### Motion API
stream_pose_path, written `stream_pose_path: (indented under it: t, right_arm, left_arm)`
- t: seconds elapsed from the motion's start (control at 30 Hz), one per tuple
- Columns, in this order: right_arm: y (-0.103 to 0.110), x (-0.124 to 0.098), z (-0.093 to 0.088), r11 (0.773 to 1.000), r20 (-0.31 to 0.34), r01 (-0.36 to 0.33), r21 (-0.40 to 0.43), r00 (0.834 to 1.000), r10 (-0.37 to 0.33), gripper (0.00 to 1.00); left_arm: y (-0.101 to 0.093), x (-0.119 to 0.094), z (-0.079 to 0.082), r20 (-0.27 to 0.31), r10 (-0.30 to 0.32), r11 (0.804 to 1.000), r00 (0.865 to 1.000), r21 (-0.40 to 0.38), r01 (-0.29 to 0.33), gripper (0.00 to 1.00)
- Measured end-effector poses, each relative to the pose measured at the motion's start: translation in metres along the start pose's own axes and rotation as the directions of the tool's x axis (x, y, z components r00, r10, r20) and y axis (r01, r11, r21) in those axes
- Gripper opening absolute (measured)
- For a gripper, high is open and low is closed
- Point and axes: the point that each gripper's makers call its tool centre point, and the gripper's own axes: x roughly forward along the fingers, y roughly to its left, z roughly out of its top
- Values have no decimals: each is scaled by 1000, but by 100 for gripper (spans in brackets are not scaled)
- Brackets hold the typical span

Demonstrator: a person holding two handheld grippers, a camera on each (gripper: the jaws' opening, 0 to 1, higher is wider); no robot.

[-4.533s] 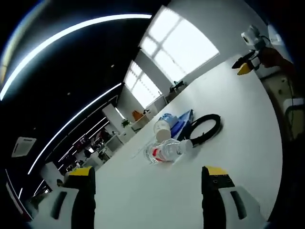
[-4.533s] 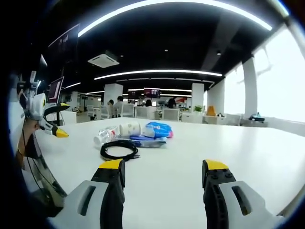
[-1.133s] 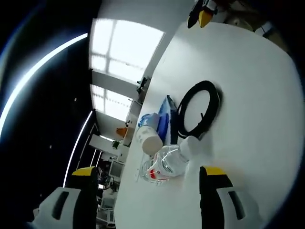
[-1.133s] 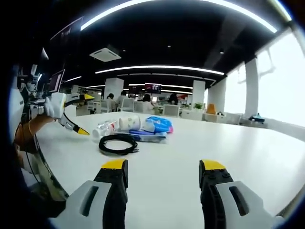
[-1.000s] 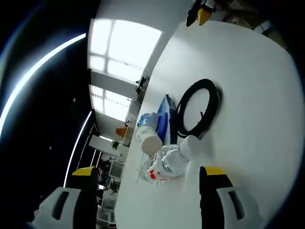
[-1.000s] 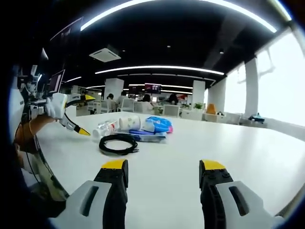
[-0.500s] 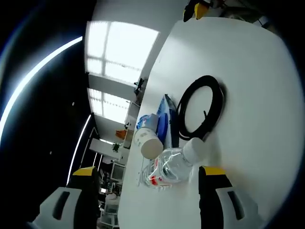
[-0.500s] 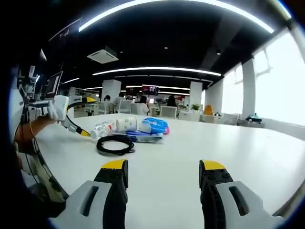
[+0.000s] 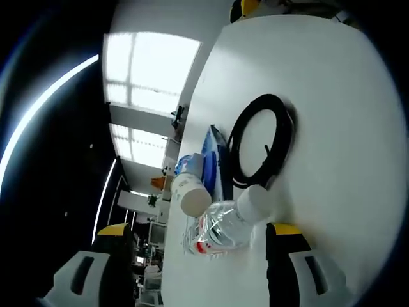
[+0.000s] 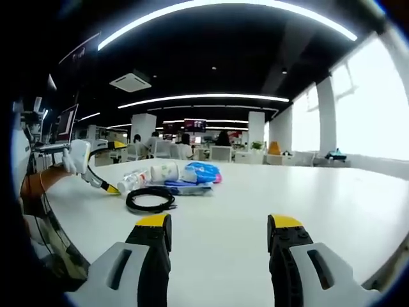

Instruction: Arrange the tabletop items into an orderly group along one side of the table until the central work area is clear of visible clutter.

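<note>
On a white table [image 10: 268, 192] in an open office, we see a bottle [image 9: 223, 224], cable [image 9: 259, 144] and pouch [image 10: 201, 171] clustered; left gripper [image 9: 198, 268] and right gripper [image 10: 218, 256] gape, empty.

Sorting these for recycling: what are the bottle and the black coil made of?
The bottle looks like clear thin plastic: glossy, see-through, with a white cap. The coil looks like a matte rubber-sheathed cable, judging by its smooth, evenly round black loops, though plain hose is possible.
</note>
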Motion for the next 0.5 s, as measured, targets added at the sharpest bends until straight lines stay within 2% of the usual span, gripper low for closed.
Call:
stream_pose_path:
  t: [0.17,0.23,0.33,0.5]
  right_arm:
    - [-4,-1,-3,1000,-7,12,12,1000,-12,58]
    - [-3,-1,-4,1000,-8,12,14,1000,-12,58]
    - [-3,-2,-3,1000,-1,12,21,1000,-12,58]
    - [-6,-3,-4,999,0,21,26,1000,-21,58]
  left_arm:
    - [0,2,6,32,10,999,999,43,-11,85]
    - [0,4,10,56,20,996,998,86,-25,85]
    - [-1,5,15,59,28,989,998,144,-37,85]
    - [-4,6,21,85,21,980,996,197,-38,82]
